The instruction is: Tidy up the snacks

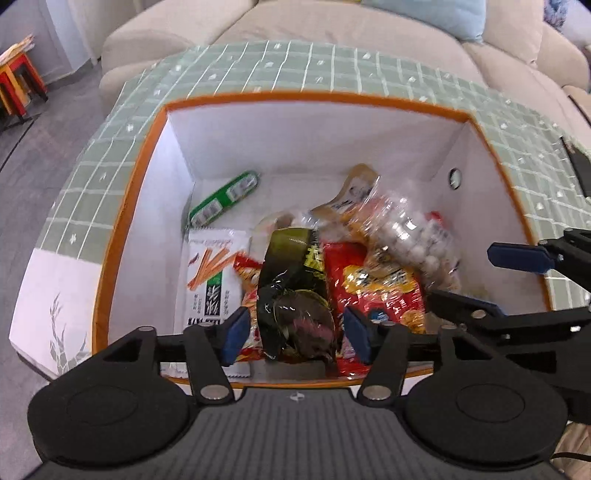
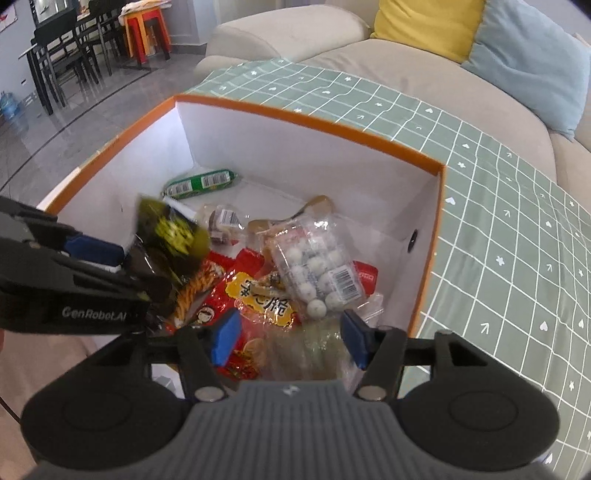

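A white box with an orange rim [image 1: 317,96] [image 2: 306,120] stands on a green grid cloth and holds several snack packs. My left gripper [image 1: 295,330] is open over the box's near edge; a dark green and black snack bag [image 1: 295,288] [image 2: 170,232] hangs between its jaws, blurred. My right gripper [image 2: 288,341] is open over the box's right side; it also shows in the left wrist view [image 1: 480,277]. A clear pack of white balls [image 2: 317,269] [image 1: 410,236], blurred in the left view, lies below it on red packs [image 2: 251,295].
A green tube pack [image 1: 225,201] [image 2: 201,182] lies at the box's far left, a white stick-snack pack [image 1: 210,273] at its left wall. The green grid cloth [image 2: 498,221] covers the table. A beige sofa [image 1: 332,26] with cushions [image 2: 528,55] stands behind.
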{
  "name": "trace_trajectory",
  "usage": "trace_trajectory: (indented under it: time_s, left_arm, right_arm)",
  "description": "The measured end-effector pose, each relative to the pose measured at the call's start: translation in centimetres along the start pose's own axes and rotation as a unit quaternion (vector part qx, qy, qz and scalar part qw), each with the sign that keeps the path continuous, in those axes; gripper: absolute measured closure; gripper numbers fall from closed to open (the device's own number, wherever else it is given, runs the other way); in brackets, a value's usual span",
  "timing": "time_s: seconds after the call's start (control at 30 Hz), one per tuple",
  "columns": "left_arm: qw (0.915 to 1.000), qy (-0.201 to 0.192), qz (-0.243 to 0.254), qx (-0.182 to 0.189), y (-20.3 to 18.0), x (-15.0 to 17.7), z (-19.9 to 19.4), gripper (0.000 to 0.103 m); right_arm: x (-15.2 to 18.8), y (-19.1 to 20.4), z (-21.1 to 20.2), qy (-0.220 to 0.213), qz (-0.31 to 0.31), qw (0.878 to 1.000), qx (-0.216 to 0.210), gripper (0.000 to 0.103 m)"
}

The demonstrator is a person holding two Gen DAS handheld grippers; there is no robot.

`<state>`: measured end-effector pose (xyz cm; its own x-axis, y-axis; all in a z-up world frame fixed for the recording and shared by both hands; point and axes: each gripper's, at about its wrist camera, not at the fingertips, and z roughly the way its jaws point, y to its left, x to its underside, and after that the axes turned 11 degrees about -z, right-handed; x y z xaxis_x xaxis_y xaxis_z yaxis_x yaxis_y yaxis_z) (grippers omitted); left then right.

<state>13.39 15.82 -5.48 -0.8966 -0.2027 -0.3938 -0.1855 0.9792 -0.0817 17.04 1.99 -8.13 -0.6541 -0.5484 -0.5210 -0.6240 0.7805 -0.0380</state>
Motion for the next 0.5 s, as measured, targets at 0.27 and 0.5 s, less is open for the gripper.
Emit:
trace_trajectory:
  time_s: [0.27,0.5]
  left_arm:
    - [0.9975,-0.069,-0.005,0.011,-0.4,-0.4,-4.7,0.026]
    - [0.9841,-0.177,-0.008,0.017,-1.8,-0.2,-10.2,0.026]
  right_arm:
    - [-0.1,-1.4,-3.9,-0.045,0.025,0.998,0.028,0.025]
    - [-0.1,-2.9,-9.7,-0.113,0.047,0.99,0.076,0.018]
